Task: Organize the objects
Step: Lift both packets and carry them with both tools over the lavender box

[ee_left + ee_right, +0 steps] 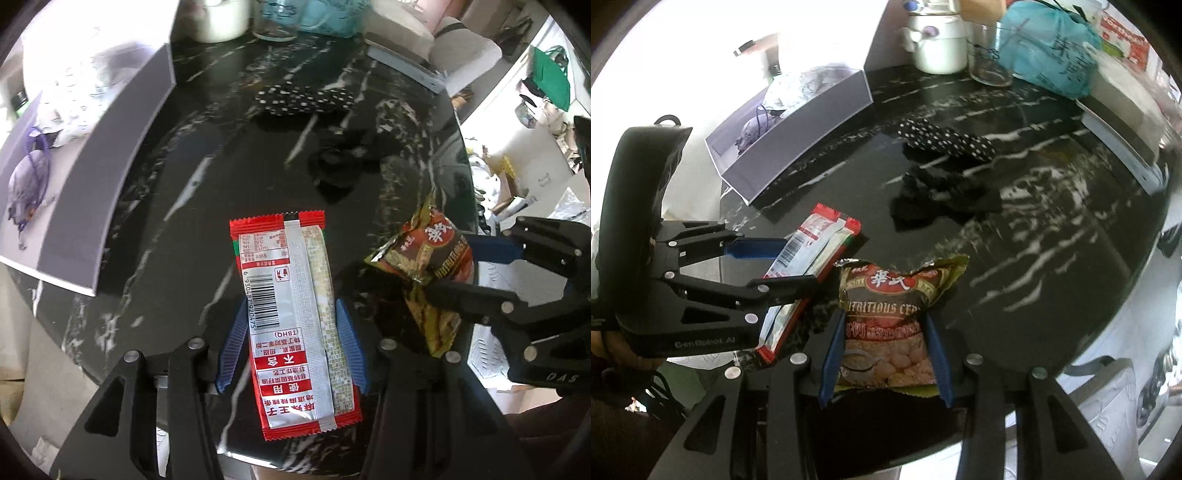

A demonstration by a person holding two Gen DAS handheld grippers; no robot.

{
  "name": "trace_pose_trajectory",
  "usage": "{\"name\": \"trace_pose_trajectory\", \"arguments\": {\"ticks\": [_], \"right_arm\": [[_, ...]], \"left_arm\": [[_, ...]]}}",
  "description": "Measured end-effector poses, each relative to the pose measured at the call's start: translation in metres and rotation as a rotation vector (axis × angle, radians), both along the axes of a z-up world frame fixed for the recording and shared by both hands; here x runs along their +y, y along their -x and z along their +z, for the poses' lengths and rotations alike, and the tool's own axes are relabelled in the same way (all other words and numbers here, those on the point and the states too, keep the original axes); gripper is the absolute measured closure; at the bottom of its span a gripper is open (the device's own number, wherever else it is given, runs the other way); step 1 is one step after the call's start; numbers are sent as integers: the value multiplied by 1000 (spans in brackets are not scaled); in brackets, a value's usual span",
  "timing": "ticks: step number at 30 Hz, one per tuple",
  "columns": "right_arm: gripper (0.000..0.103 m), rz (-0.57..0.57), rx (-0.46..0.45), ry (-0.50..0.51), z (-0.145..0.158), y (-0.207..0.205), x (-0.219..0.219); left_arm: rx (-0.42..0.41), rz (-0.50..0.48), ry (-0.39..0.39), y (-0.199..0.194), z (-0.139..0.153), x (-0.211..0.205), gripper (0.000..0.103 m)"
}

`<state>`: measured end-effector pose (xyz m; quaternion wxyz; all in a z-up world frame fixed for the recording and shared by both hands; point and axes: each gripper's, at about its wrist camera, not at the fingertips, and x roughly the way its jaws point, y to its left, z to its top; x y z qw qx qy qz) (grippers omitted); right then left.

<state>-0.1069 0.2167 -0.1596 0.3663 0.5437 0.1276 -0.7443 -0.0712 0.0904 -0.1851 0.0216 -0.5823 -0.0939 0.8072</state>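
Note:
A red and silver snack packet [280, 280] hangs over the black marble table [207, 221], and my left gripper [291, 314] is shut on it, blue pads pressing its long sides. To its right, my right gripper [450, 262] is shut on a brown cereal packet [432, 251]. In the right wrist view the cereal packet [894, 291] stands upright between the blue pads of my right gripper [885, 321]. My left gripper [798, 262] holds the red packet [820, 240] tilted, close beside it on the left.
An open grey box [798, 140] holding a purple pouch [750, 133] sits at the table's left edge. A polka-dot cloth [945, 140] and a black cloth [942, 199] lie mid-table. At the back stand a white mug [938, 48], a glass [990, 55] and a teal bag [1049, 55].

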Motion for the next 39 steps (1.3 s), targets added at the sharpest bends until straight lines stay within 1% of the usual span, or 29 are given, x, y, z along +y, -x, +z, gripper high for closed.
{"name": "trace_pose_trajectory", "arguments": {"ticks": [2,4,6,8,10,13,15,16,18,21,22,23,24,25,26,28,30,33,39], "right_arm": [[60,-5,-2,1,-1,-1,2],[59,-9,-1,1,-1,-1,2],[53,-11,3,-8,-3,-1,-1],[46,-10,4,-26,-6,-1,-3],[44,-12,1,-36,-9,0,-3],[42,-20,-17,-32,-15,2,0],[42,-28,-25,-25,-17,2,0],[42,-29,-29,-23,-18,2,1],[42,-35,-41,-19,-20,3,2],[42,-49,-63,-5,-23,4,5],[42,-51,-70,-2,-23,5,6],[42,-52,-71,2,-23,5,7],[42,-53,-72,5,-23,5,8],[43,-55,-74,8,-23,5,9],[45,-59,-77,13,-23,5,10],[48,-59,-93,25,-23,6,11],[50,-62,-107,35,-22,6,14],[54,-71,-108,40,-22,5,18],[57,-81,-105,66,-15,5,23]], "left_arm": [[0,-12,24,3,-1,6,55],[-3,-15,55,3,-1,10,53],[-13,-18,80,4,-2,12,46],[-16,-19,92,6,-4,12,43],[-14,-25,109,7,-6,14,40],[-6,-56,134,6,-9,18,35],[-2,-93,154,5,-11,24,29],[0,-101,150,4,-12,25,26],[-23,-121,150,8,-14,27,23],[-54,-120,151,12,-14,27,24],[-50,-119,153,12,-14,27,25],[-42,-116,153,12,-13,26,32],[-27,-108,154,11,-12,25,44],[-18,-91,154,10,-10,23,49],[-17,-74,148,10,-9,20,52],[-5,-39,140,8,-8,17,55],[4,-27,135,5,-7,15,57],[-2,-19,98,4,-5,12,57],[11,-4,90,4,4,15,57]]}}
